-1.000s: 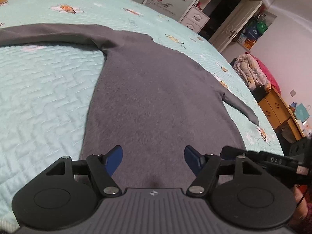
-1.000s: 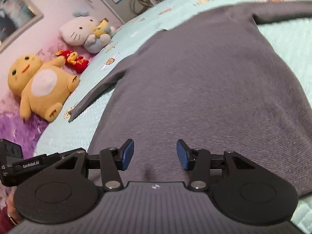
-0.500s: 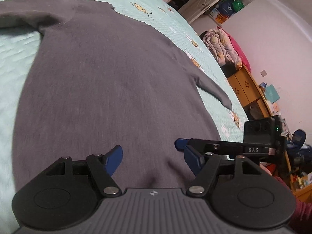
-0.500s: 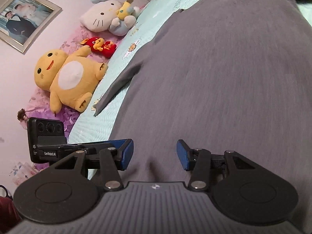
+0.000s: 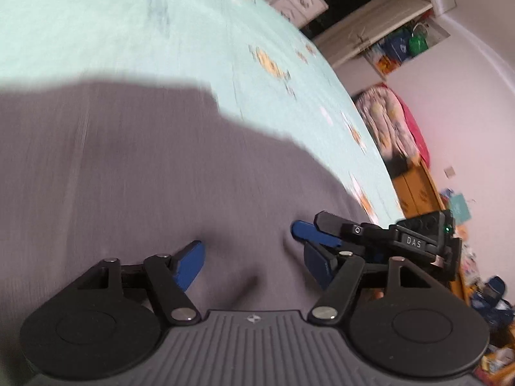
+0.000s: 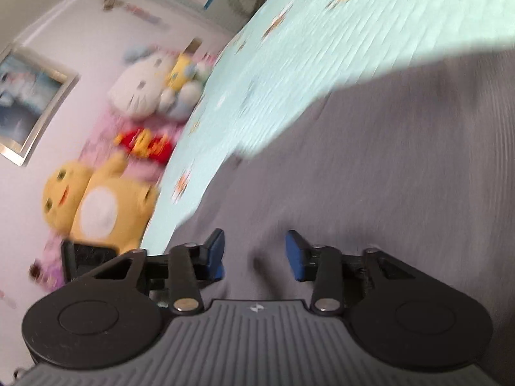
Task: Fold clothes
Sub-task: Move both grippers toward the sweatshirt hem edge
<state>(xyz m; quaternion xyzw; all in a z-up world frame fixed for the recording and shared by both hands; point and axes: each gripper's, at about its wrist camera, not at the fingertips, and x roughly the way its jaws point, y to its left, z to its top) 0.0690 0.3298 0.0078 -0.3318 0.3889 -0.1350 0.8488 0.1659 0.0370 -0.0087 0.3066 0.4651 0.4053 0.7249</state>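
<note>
My left tool point(image 5: 254, 257) and right tool point(image 6: 254, 252) closing over grey knit sweater point(image 5: 145, 173) on mint quilted bed point(image 5: 128, 32); pads not yet pinching cloth.

Bedspread point(image 5: 161, 32) ahead lies open (plush toys point(image 6: 96, 206) leftward).

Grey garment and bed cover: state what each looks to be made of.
Grey garment: seems a soft, matte knit, maybe wool or fleece; it looks fuzzy, without sheen, and puckers into soft creases near the gripper. Blur hides the weave.
Bed cover: likely quilted cotton or polyester in matte mint green; stitched ridges show, with small printed figures.
</note>
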